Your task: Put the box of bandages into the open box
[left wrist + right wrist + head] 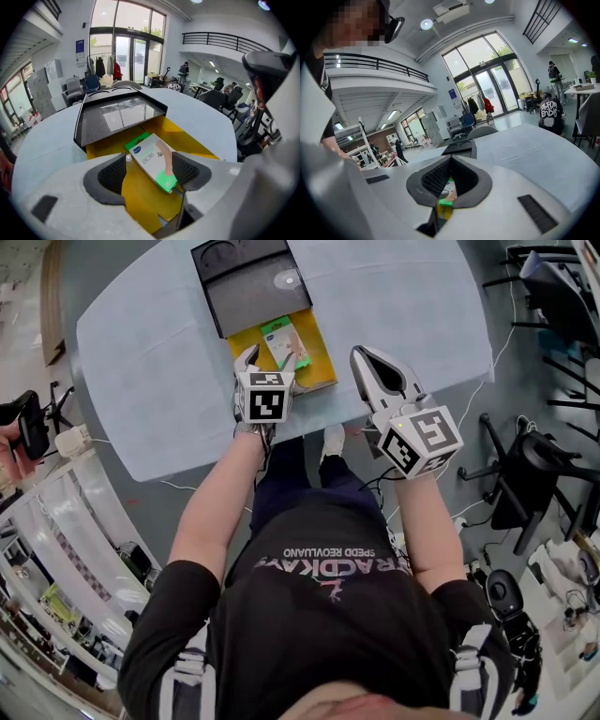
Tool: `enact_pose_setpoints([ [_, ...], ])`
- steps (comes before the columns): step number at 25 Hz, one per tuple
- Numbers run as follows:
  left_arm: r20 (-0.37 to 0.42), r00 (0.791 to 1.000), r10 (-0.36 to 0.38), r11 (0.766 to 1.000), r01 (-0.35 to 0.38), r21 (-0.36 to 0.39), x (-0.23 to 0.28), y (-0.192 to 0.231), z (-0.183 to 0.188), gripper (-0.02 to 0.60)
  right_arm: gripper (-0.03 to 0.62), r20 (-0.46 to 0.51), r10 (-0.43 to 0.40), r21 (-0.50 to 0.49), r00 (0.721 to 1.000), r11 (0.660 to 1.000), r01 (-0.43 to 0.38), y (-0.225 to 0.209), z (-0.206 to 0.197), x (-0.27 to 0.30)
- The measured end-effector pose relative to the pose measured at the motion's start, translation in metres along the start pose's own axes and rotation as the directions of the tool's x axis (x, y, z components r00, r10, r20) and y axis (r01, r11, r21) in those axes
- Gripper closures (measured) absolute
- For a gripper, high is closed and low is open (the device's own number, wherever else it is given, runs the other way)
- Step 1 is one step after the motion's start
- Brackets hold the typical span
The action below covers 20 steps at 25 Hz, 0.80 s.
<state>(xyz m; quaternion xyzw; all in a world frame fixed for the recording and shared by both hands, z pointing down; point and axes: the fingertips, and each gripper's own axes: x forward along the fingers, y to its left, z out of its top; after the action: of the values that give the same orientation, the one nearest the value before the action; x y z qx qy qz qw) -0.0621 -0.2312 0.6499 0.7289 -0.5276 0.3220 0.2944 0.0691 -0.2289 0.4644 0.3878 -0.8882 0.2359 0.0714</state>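
The bandage box [282, 345], white and green, lies flat inside the open box [319, 354], whose inside is yellow and whose dark lid [248, 287] is folded back. My left gripper [272, 362] hangs over the open box's near end, open. In the left gripper view its jaws [149, 171] stand wide on either side of the bandage box [152, 161], with neither pad touching it; it rests on the yellow floor [140, 201]. My right gripper [364, 357] hovers to the right of the open box, shut and empty, with its pads [440, 176] meeting at the tips.
The open box stands at the near edge of a pale blue table [159, 352], with bare tabletop on both sides. Black chairs [534, 465] and cables stand on the floor to the right, white shelving [56, 521] to the left. People stand far off in the hall.
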Motion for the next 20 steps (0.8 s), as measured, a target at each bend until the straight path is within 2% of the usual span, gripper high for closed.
enact_pose_setpoints([
  [7, 0.090, 0.995, 0.042, 0.999, -0.042, 0.001, -0.033, 0.006, 0.019, 0.276, 0.583, 0.021, 0.049, -0.039, 0.999, 0.998, -0.048, 0.017, 0.014, -0.005],
  [12, 0.193, 0.978, 0.075, 0.997, -0.079, 0.013, -0.082, 0.003, 0.043, 0.296, 0.583, 0.040, 0.099, -0.086, 0.994, 0.992, -0.095, 0.036, 0.027, -0.017],
  [14, 0.249, 0.963, 0.102, 0.994, -0.106, 0.004, -0.107, 0.002, 0.050, 0.393, 0.583, 0.047, 0.121, -0.107, 0.992, 0.988, -0.115, 0.046, 0.033, -0.026],
  [15, 0.280, 0.953, 0.113, 0.993, -0.118, 0.000, -0.120, 0.001, 0.054, 0.496, 0.583, 0.051, 0.132, -0.119, 0.990, 0.985, -0.125, 0.050, 0.037, -0.030],
  [16, 0.311, 0.943, 0.121, 0.992, -0.125, -0.006, -0.133, -0.001, 0.059, 0.548, 0.583, 0.056, 0.143, -0.132, 0.988, 0.982, -0.135, 0.054, 0.041, -0.033],
  [20, 0.428, 0.895, 0.127, 0.992, -0.121, -0.042, -0.187, -0.012, 0.076, 0.565, 0.583, 0.074, 0.182, -0.188, 0.980, 0.968, -0.166, 0.069, 0.056, -0.047],
])
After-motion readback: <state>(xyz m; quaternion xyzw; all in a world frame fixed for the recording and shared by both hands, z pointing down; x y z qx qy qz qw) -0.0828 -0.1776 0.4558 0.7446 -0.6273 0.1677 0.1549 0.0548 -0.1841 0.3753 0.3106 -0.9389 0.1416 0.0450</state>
